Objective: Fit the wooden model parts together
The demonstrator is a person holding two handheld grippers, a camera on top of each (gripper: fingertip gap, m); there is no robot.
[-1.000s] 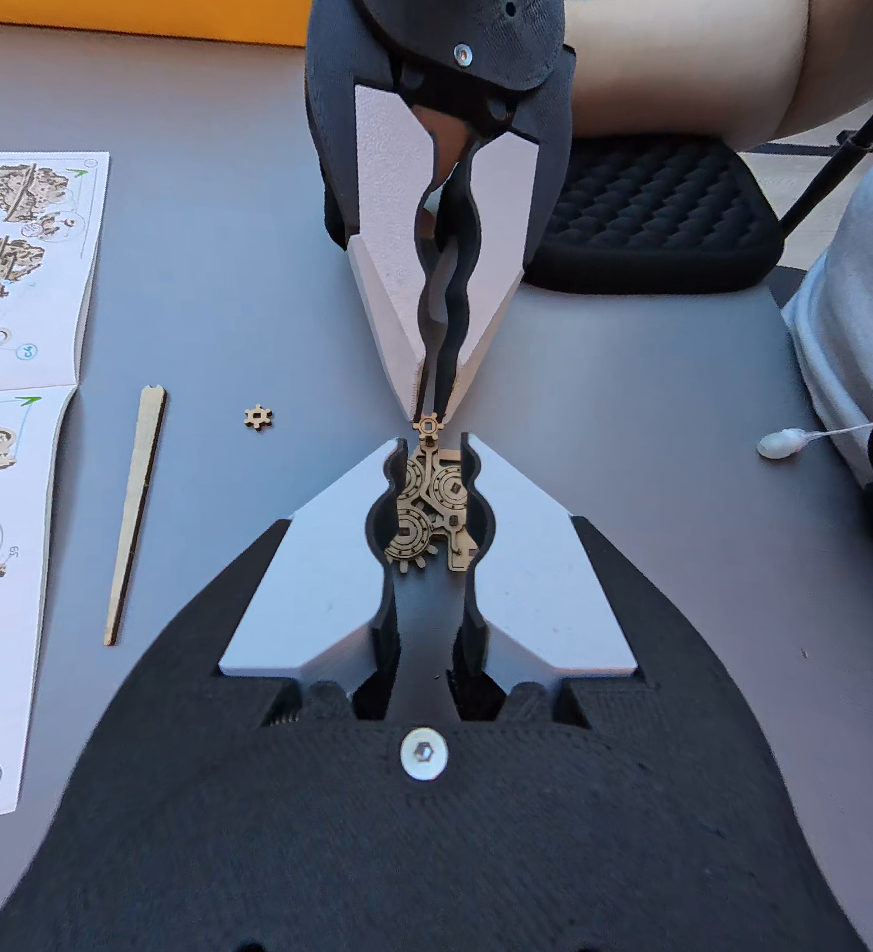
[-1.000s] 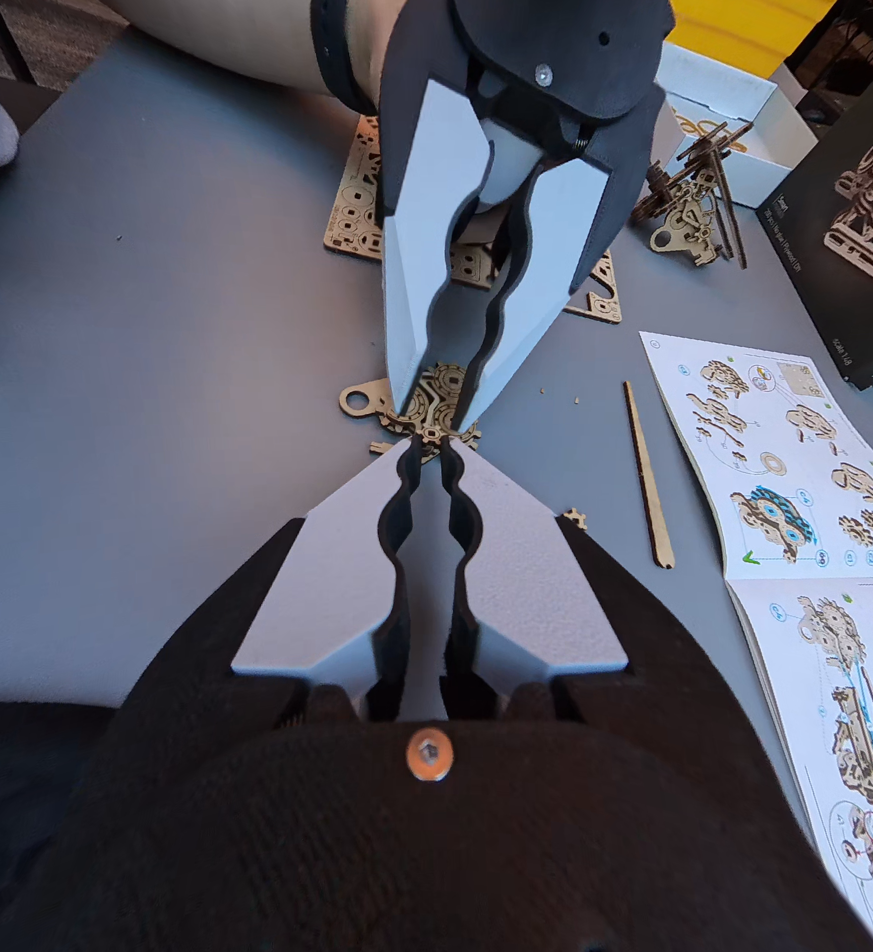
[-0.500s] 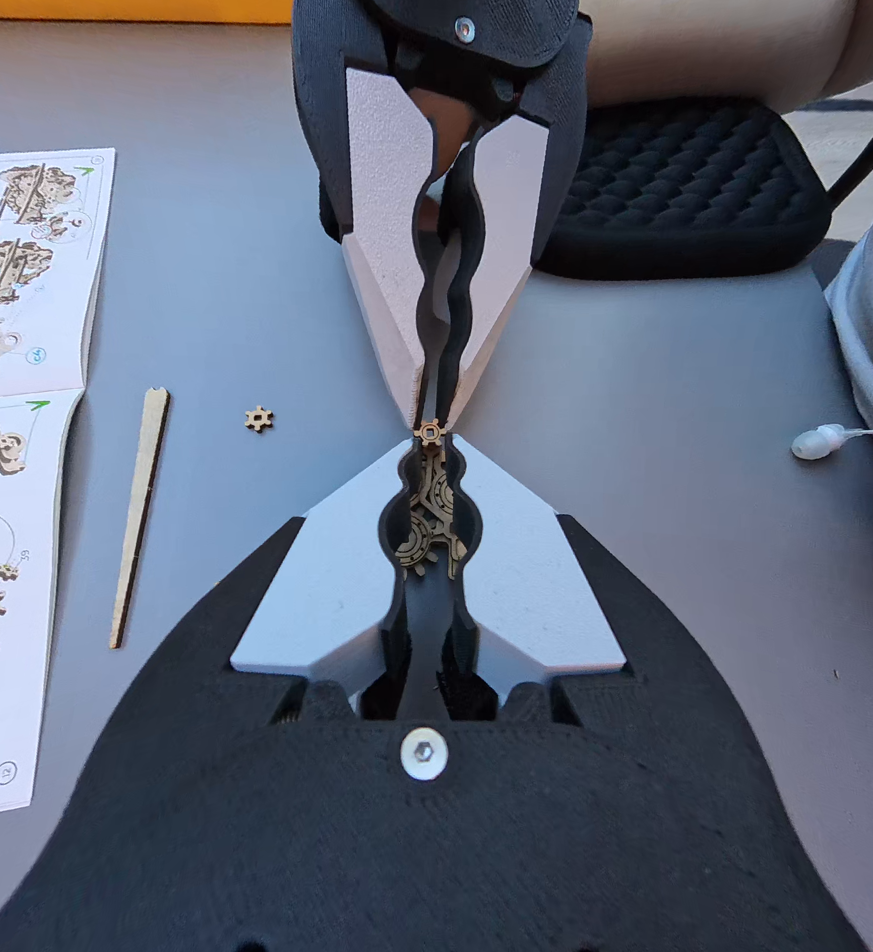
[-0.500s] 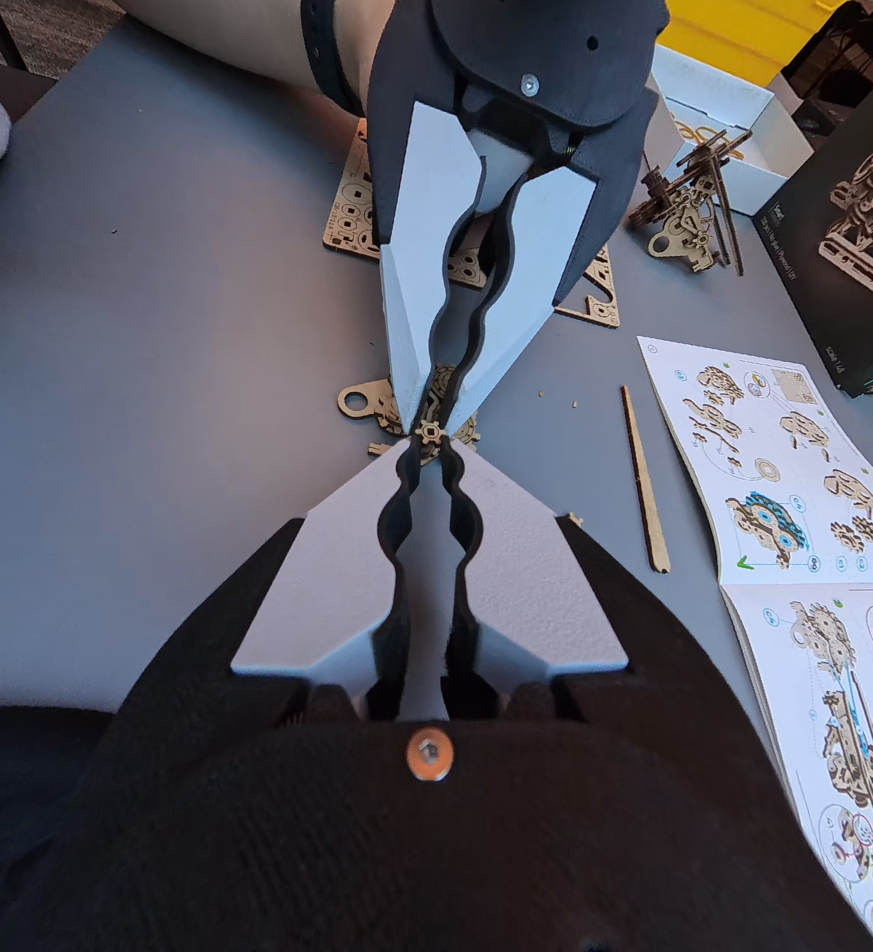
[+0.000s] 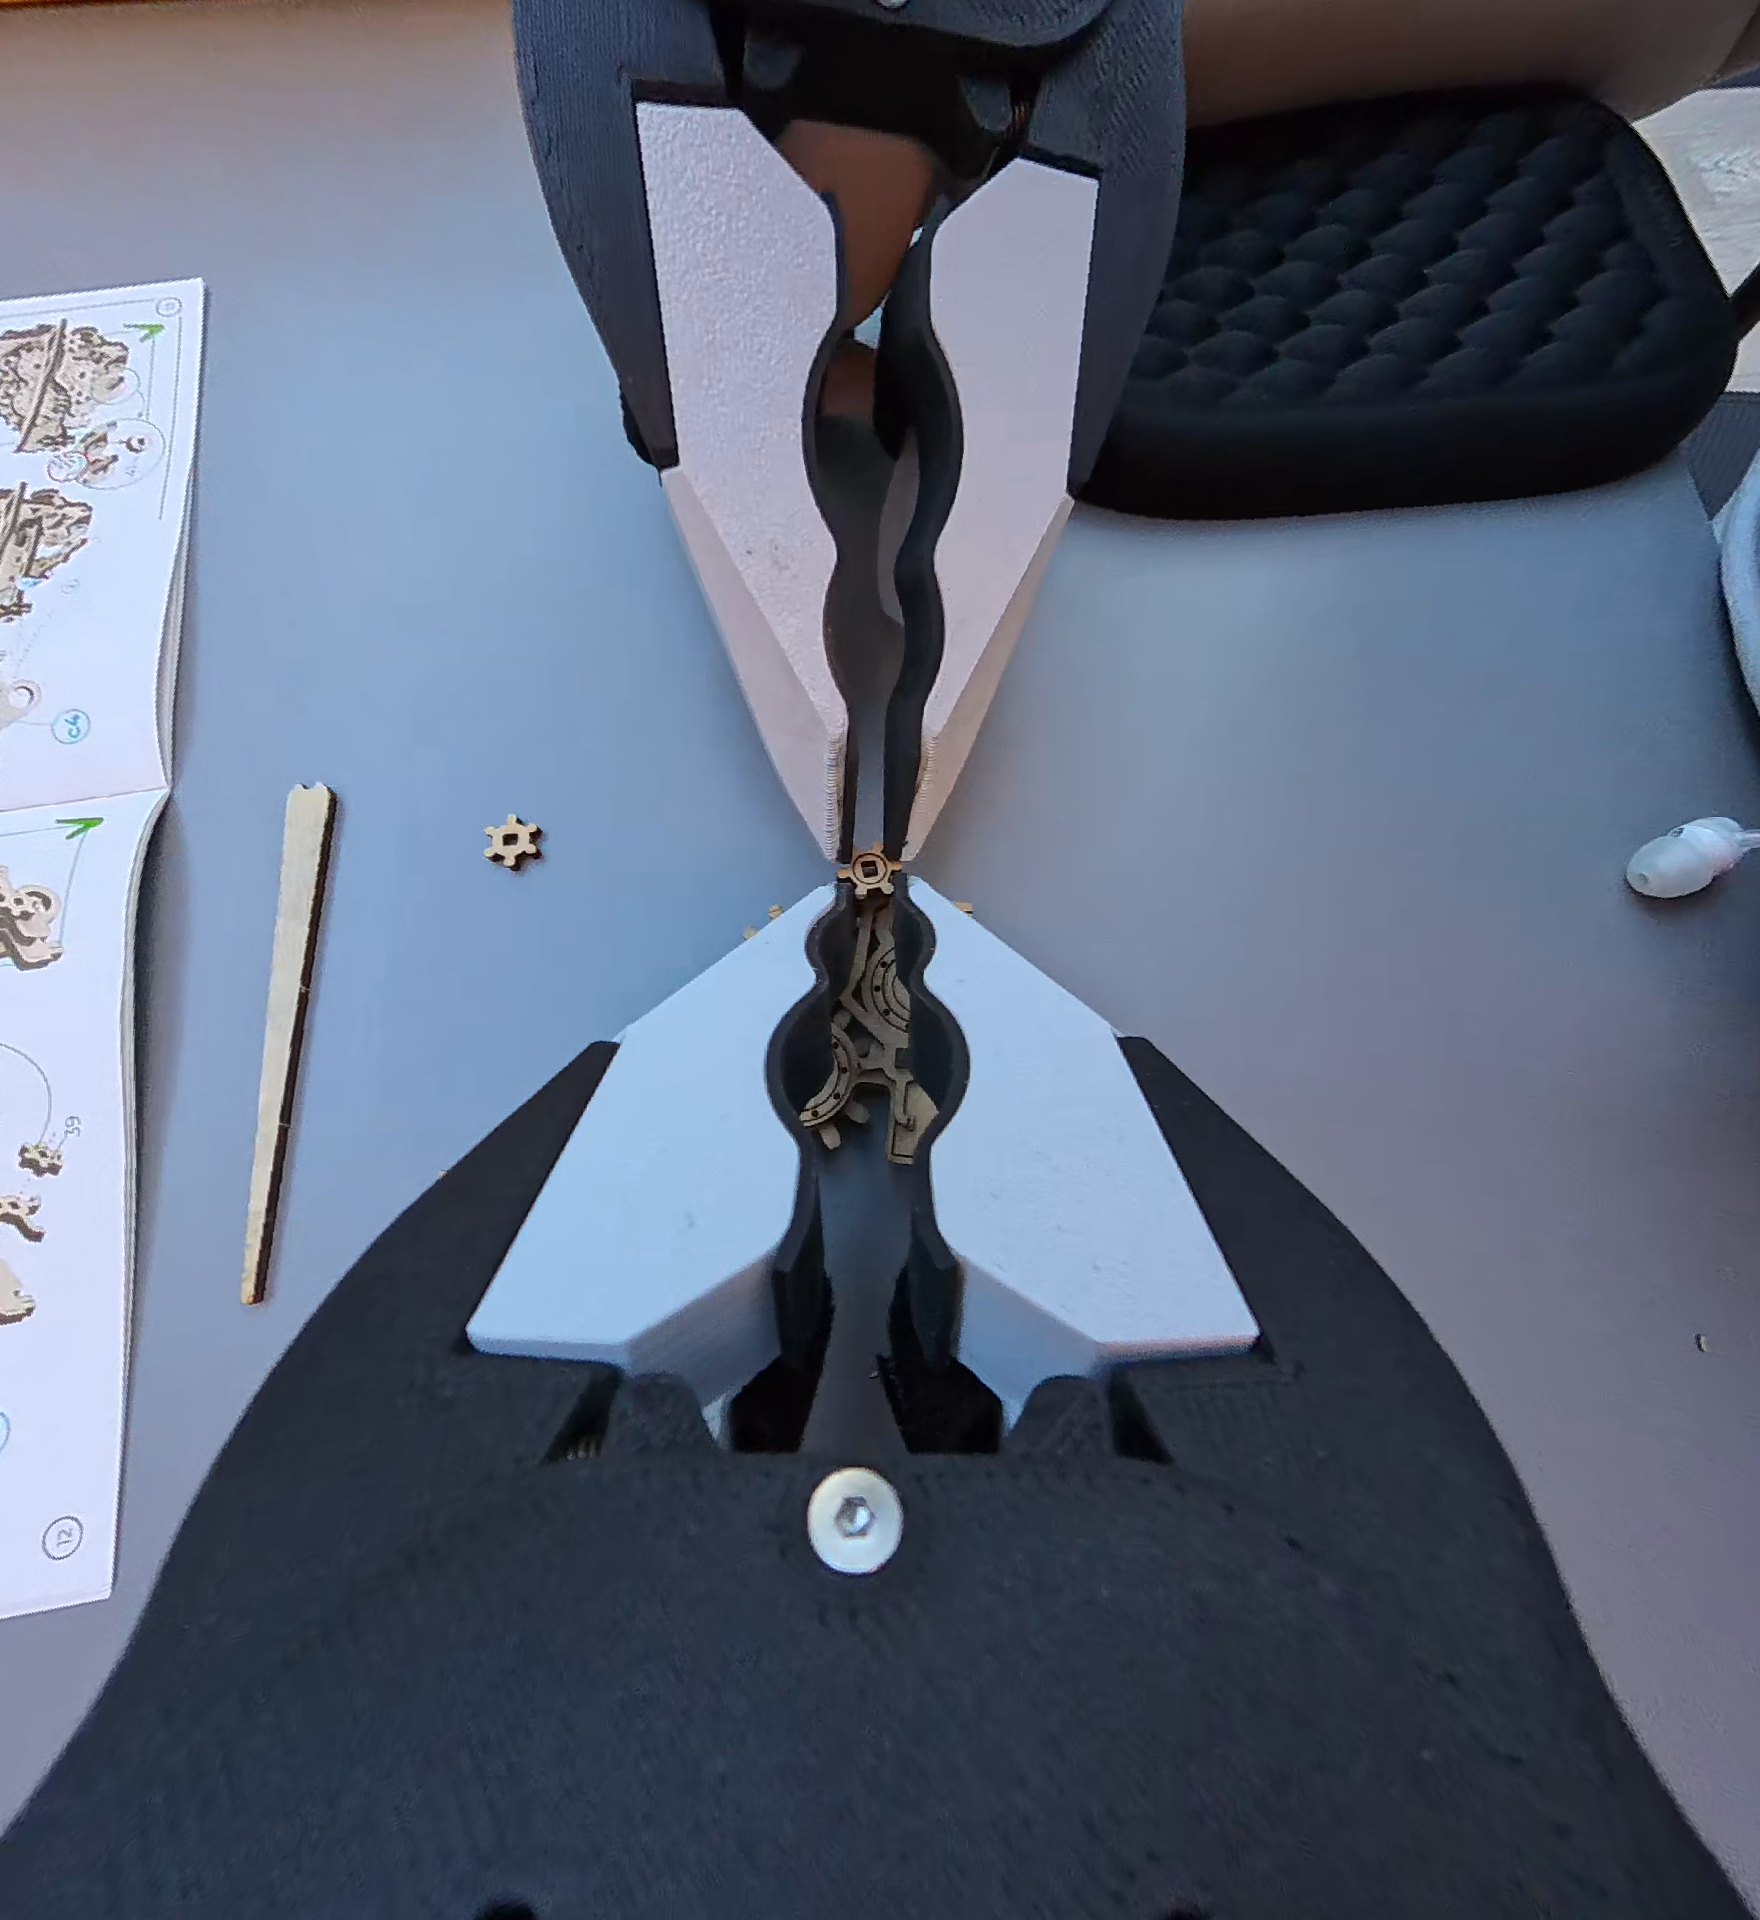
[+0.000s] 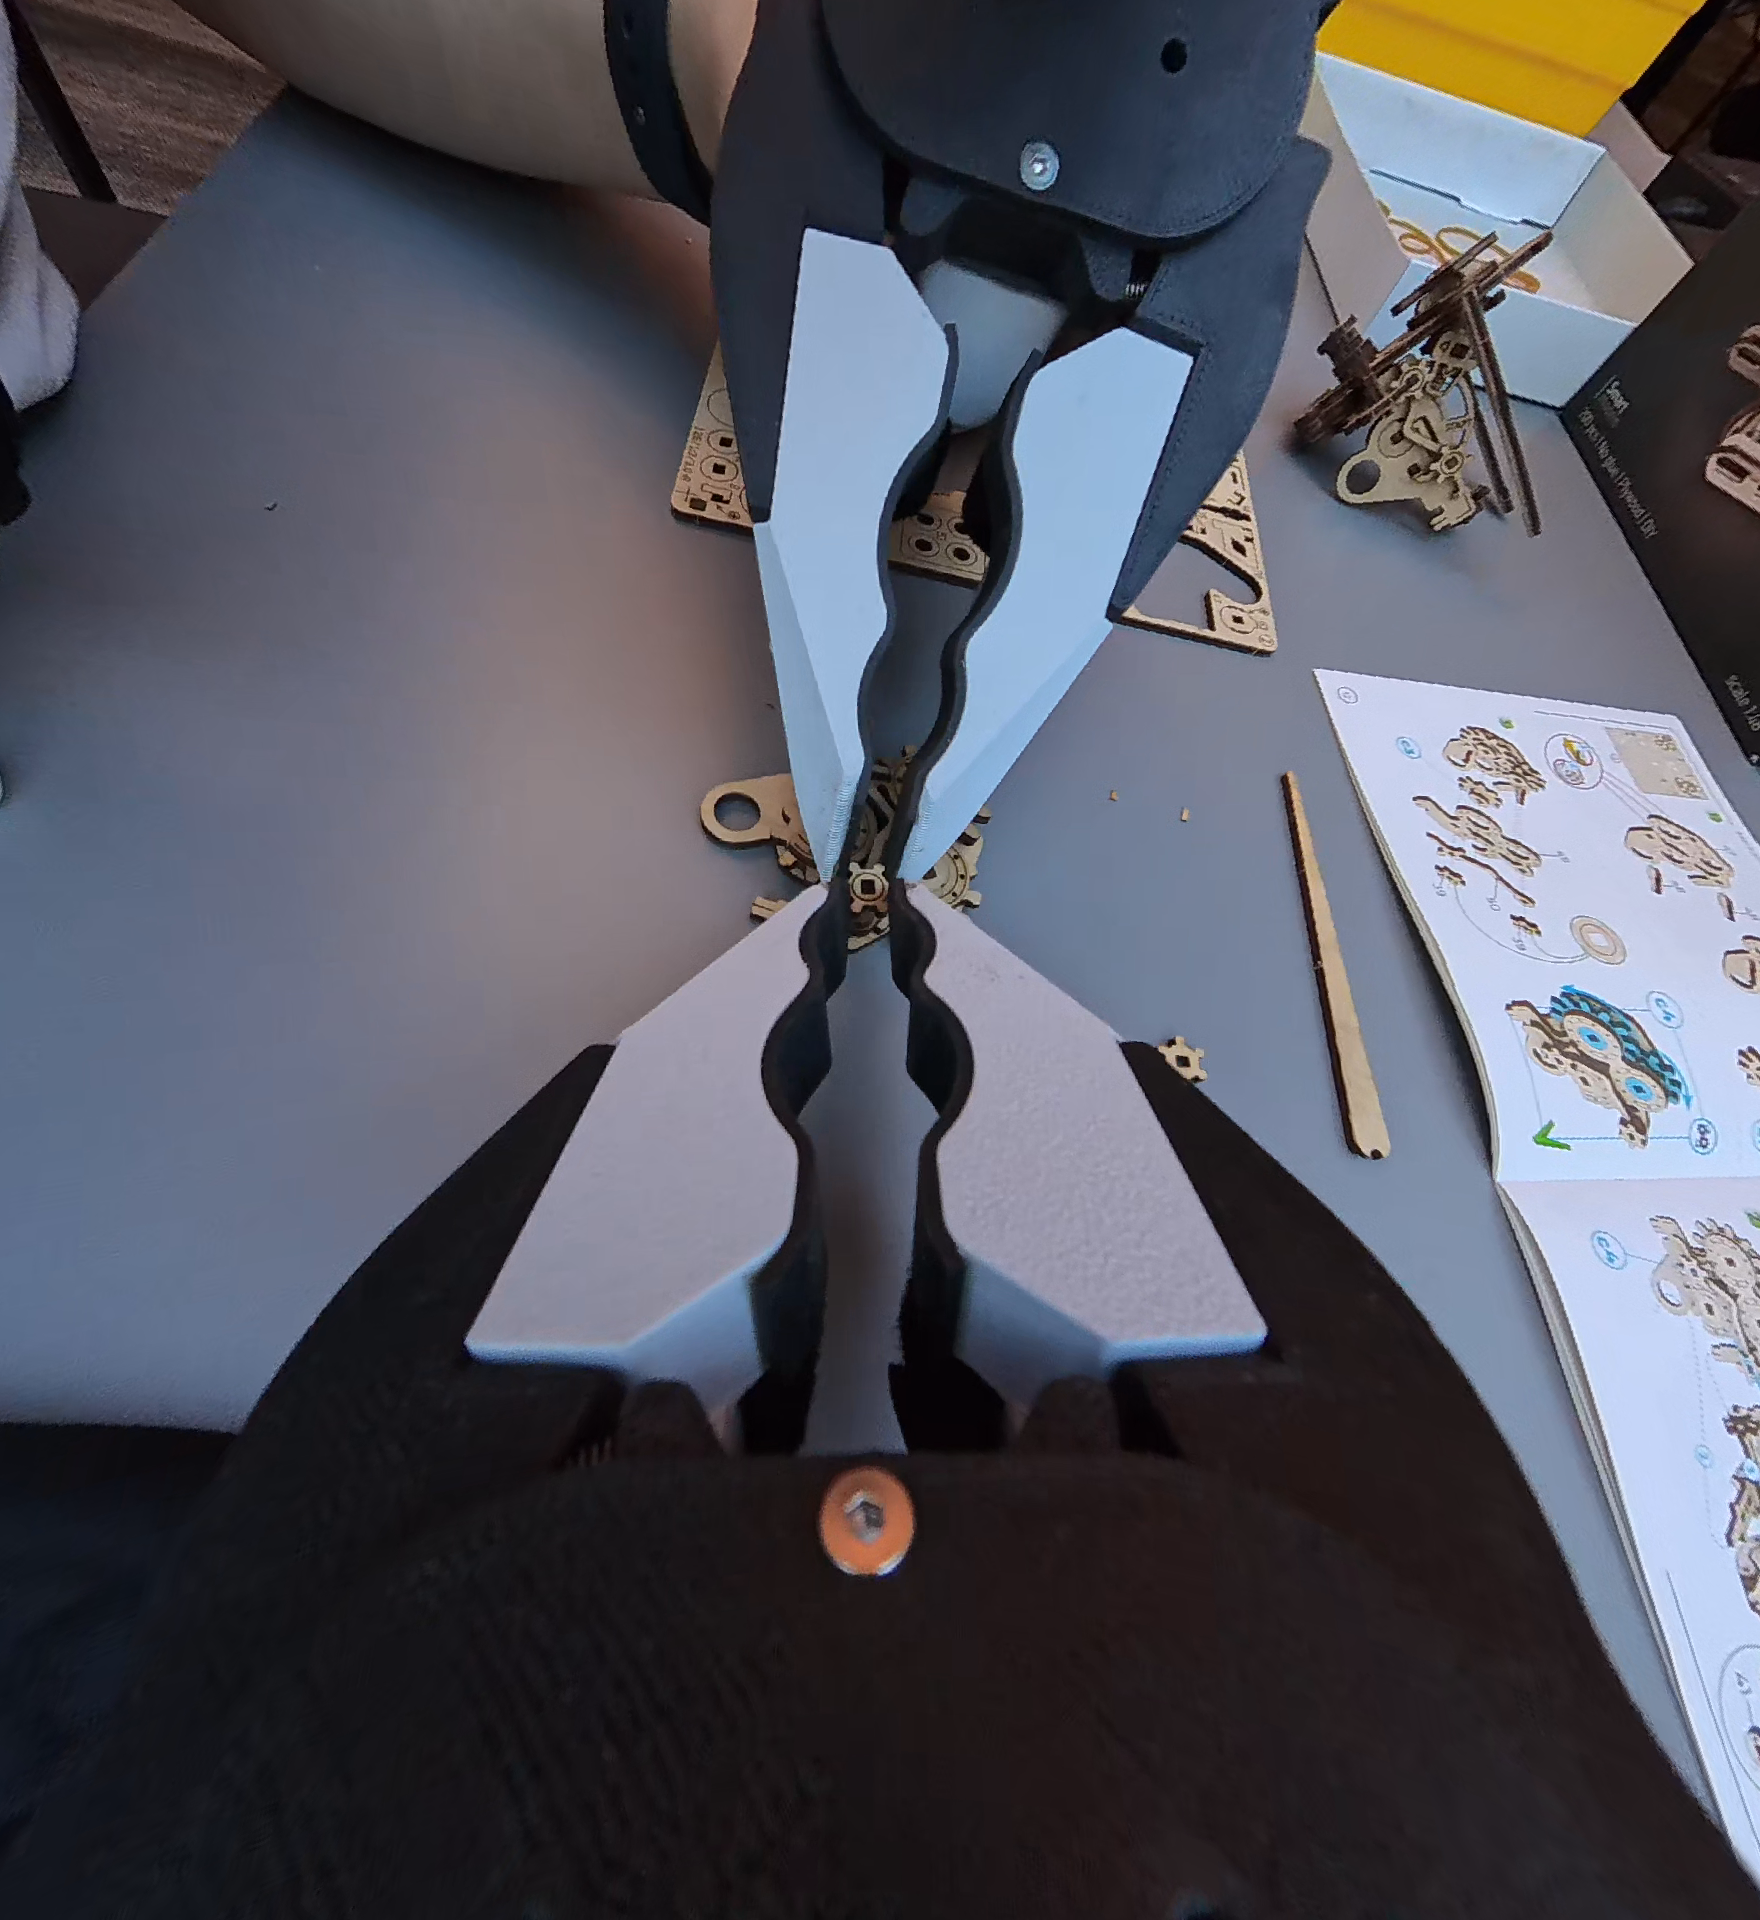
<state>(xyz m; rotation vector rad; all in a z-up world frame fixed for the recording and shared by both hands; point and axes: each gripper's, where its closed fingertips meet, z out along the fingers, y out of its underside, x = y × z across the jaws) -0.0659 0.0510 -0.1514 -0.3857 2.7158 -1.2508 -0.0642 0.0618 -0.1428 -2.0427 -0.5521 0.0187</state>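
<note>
since a second ago the two grippers have been brought closer, tip to tip, and the gap in the left gripper [image 5: 871, 914] has been narrowed a lot, so less of the wooden gear plate [image 5: 871, 1049] is seen through it now. that plate is lying flat on the grey table [image 5: 1323, 779], right under the left gripper's fingertips, which are nearly pressed together with just a thin slit left; whether the plate is actually pinched can't be told.

the small gear [image 6: 868, 886] is clamped at the very tip of the right gripper [image 6: 865, 904], fingers squeezed onto it from both sides. it's held right against the tips of the left gripper, just above the plate. whether it's already seated on the plate can't be made out.

a second little gear [image 5: 512, 842] is left loose on the table, near a long tapered wooden stick [image 5: 289, 1039]. an open instruction booklet [image 5: 34, 935] is spread beside that. further back, a punched-out wooden sheet [image 6: 1208, 582], a half-built wooden model [image 6: 1416, 416], a white box [image 6: 1478, 208] and a dark box [image 6: 1738, 468] are seen. a white earbud [image 5: 1686, 868] is lying off to the side.
</note>
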